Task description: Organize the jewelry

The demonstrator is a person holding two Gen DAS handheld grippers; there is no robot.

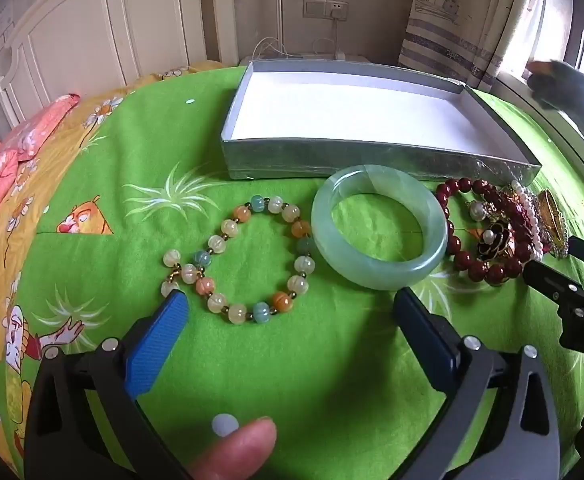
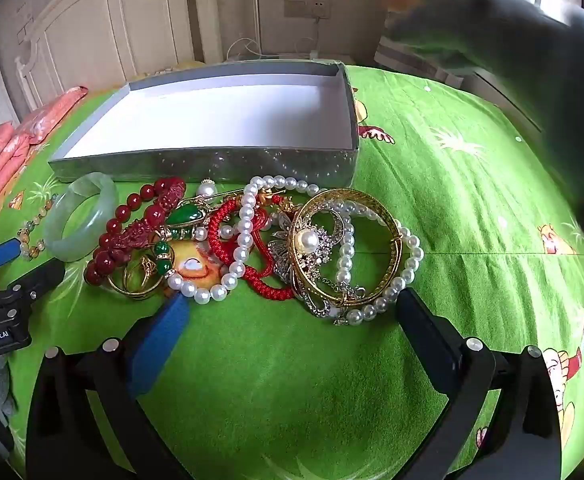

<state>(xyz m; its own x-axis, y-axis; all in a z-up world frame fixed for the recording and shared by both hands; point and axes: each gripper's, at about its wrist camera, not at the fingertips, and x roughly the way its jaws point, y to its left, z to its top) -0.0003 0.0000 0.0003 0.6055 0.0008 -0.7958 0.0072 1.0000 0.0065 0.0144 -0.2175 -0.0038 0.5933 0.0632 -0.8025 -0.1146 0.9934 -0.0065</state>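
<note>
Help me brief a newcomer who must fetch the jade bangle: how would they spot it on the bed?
Find the shallow grey box with the white inside on the green bedspread. Just in front of its near wall lies the jade bangle, between a pastel bead bracelet and a dark red bead bracelet. It alone is one smooth, solid, pale green ring, not beads.

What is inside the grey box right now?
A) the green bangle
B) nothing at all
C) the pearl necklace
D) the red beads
B: the grey box shows only its bare white floor in both views, while the green bangle, pearl necklace and red beads all lie on the green cloth in front of it.
</note>
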